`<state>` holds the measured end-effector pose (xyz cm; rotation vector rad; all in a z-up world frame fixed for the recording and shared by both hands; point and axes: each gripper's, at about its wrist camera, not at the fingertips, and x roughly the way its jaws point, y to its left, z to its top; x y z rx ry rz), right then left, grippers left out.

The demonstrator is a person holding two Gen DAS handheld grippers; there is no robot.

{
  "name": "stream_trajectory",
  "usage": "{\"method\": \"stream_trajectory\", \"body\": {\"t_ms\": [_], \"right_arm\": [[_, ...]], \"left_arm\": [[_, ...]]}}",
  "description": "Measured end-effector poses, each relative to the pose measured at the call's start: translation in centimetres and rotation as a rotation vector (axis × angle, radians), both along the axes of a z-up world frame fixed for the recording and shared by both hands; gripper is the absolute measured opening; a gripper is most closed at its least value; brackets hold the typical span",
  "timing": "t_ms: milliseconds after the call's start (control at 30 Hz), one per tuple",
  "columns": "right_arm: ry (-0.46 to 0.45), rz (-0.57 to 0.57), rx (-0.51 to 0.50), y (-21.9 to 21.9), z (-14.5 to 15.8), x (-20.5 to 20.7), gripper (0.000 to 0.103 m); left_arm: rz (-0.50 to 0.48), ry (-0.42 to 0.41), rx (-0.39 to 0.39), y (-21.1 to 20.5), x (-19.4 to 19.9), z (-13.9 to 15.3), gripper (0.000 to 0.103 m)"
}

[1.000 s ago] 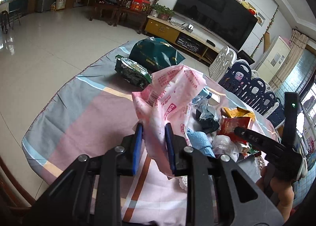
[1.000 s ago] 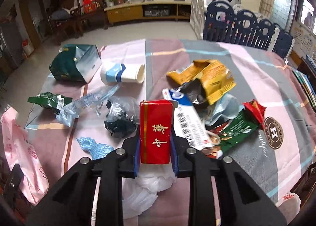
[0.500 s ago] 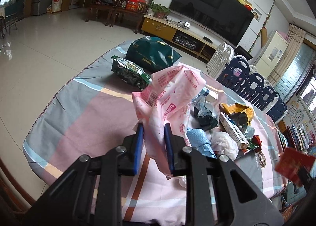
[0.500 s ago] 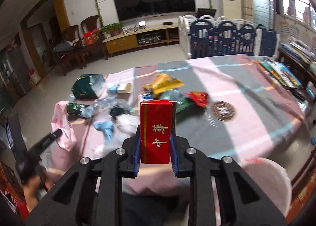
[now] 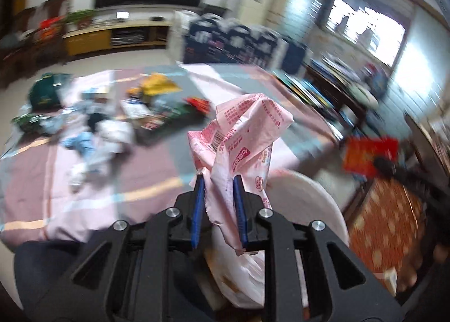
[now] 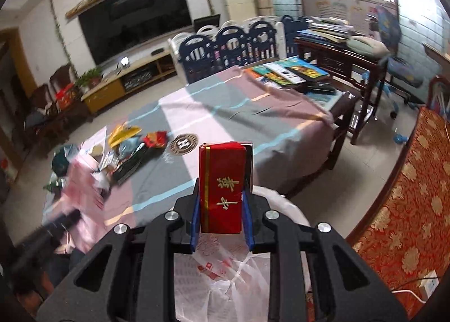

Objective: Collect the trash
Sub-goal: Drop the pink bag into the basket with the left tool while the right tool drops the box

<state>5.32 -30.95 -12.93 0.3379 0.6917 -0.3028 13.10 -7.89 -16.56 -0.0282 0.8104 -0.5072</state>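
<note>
Left tongs [image 5: 216,204] clench pink wrapper [image 5: 242,136], right tongs [image 6: 220,209] red box [image 6: 220,187], above the bin rim [image 6: 287,204] beside the table edge [image 6: 332,119].

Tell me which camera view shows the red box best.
The right wrist view: the red box stands sharp and upright between the right gripper's jaws. The left wrist view shows it only as a blurred red patch at right.

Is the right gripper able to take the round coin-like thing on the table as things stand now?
Probably not: the right gripper is shut on the red box and hangs off the table's edge over a white bag, while the round emblem lies farther in.
</note>
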Motion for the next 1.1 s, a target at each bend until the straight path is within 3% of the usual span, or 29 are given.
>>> {"method": "stream_trajectory", "body": {"t_ms": [67,167,200,233,333,433,500,567,767,833,1000,1100], "right_arm": [[-0.014,-0.018,0.003,-0.9,0.5,-1.0,0.026],[-0.028,-0.022,0.016,-1.8,0.7,-2.2,0.026],[-0.027,-0.021,0.022,-2.0,0.7,-2.5,0.026],[-0.024,-0.013,0.036,-2.1,0.5,-2.7,0.026],[0.005,0.022,0.070,-2.0,-0.3,-2.3,0.026],[0.110,0.060,0.095,-1.5,-2.1,-1.3,0.028],[0.155,0.070,0.129,-1.0,-3.2,-0.9,0.038],[0.155,0.069,0.148,-0.7,-3.3,-0.8,0.062],[0.127,0.071,0.091,-0.4,-1.7,-1.0,0.067],[0.125,0.074,0.098,-0.4,-1.6,-1.0,0.067],[0.144,0.085,0.108,-0.1,-2.2,-0.6,0.067],[0.153,0.090,0.100,0.2,-2.2,-0.4,0.067]], "left_arm": [[-0.112,0.013,0.052,-3.2,-1.1,-0.9,0.022],[-0.153,0.045,0.136,-5.7,-1.4,-2.7,0.040],[-0.155,0.065,0.156,-6.1,-1.2,-3.3,0.059],[-0.154,0.082,0.164,-6.2,-1.1,-3.7,0.071],[-0.107,0.083,0.170,-5.3,-1.0,-3.9,0.076],[-0.018,0.050,0.170,-4.7,-1.4,-3.4,0.082],[0.038,0.046,0.150,-3.5,-1.2,-3.0,0.083],[0.086,0.042,0.146,-2.5,-0.9,-2.9,0.085],[0.261,-0.006,0.207,1.3,0.7,-2.4,0.084],[0.348,-0.034,0.216,4.1,1.6,-1.9,0.076],[0.515,0.023,0.134,12.4,5.1,-1.8,0.070],[0.594,0.079,0.146,16.7,8.0,-2.7,0.069]]}}
